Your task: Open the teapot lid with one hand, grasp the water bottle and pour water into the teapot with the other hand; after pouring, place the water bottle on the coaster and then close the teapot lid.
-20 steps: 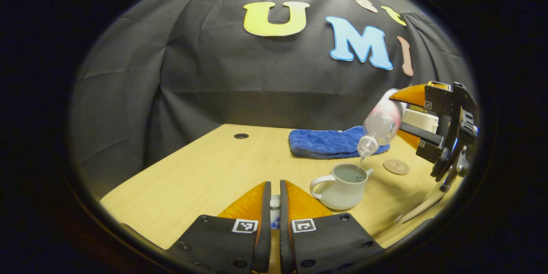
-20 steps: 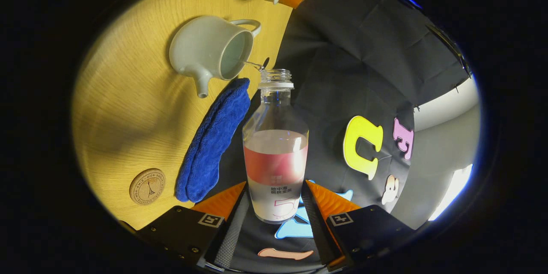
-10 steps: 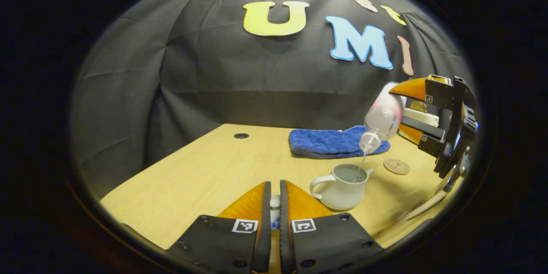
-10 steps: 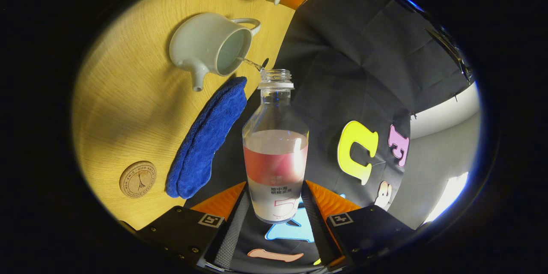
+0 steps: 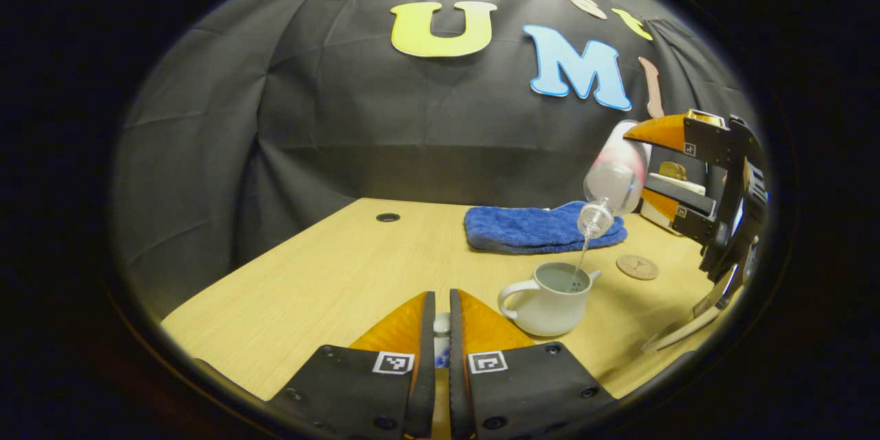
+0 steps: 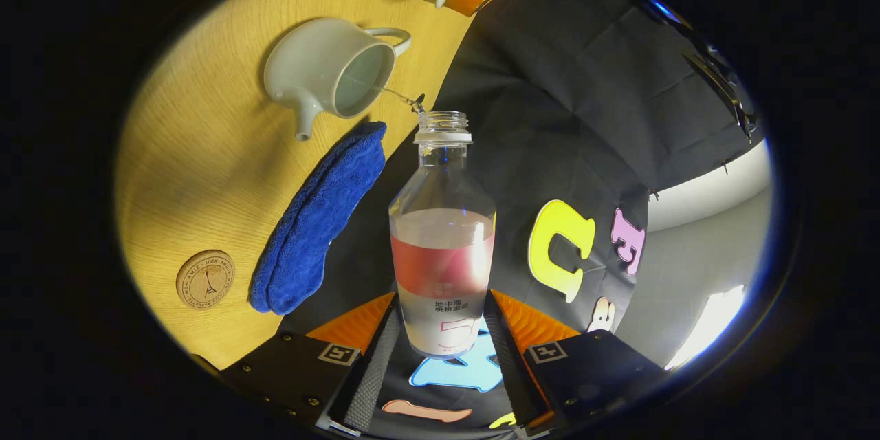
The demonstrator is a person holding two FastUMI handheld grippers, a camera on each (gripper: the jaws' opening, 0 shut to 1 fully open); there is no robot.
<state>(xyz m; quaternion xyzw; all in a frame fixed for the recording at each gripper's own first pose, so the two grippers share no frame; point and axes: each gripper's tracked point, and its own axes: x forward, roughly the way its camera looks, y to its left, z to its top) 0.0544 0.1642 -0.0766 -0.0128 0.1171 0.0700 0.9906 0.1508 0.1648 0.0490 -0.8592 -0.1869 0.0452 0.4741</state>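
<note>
My right gripper is shut on the lower body of a clear water bottle with a pink label. The bottle is tilted mouth-down above the white teapot, and a thin stream of water runs from its mouth into the open pot. Held low over the table to the left of the pot, my left gripper is shut on the small white teapot lid. The round cork coaster lies bare to the right of the teapot.
A folded blue towel lies behind the teapot on the wooden table. A small round hole sits near the table's back edge. The black cloth wall stands close behind.
The right gripper has lifted the bottle a little higher above the teapot while water keeps running in. The left gripper and the lid have stayed put.
</note>
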